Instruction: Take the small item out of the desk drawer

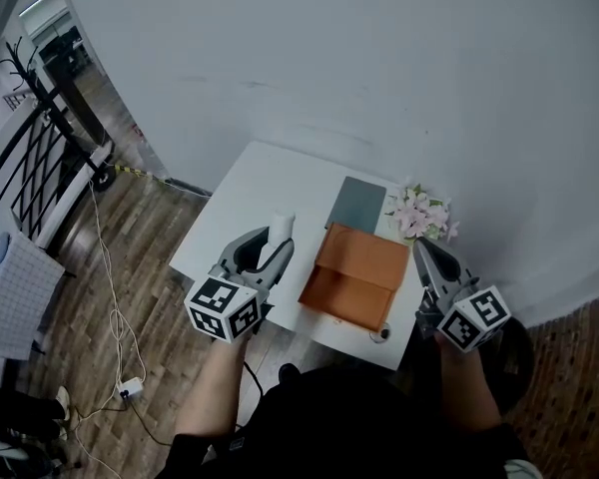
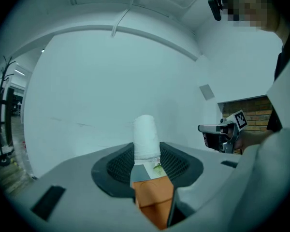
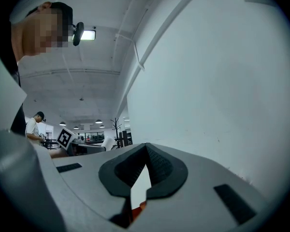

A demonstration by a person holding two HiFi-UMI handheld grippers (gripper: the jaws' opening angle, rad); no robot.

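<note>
My left gripper [image 1: 278, 245] hangs over the left half of the white desk [image 1: 245, 193] and is shut on a small white roll [image 1: 282, 226]. In the left gripper view the roll [image 2: 146, 135] stands upright out of the jaws of that gripper [image 2: 146, 154]. An orange drawer-like box [image 1: 351, 275] sits at the desk's near edge, with a small dark knob [image 1: 379, 335] at its front. My right gripper [image 1: 420, 244] hovers just right of the box, shut and holding nothing. In its own view the right gripper [image 3: 145, 150] points at the white wall.
A grey notebook [image 1: 356, 205] lies behind the orange box, and pink flowers [image 1: 419, 215] stand at the desk's back right. The white wall [image 1: 379, 68] runs close behind. A cable [image 1: 108, 297] trails over the wooden floor at the left, near a black railing [image 1: 35, 158].
</note>
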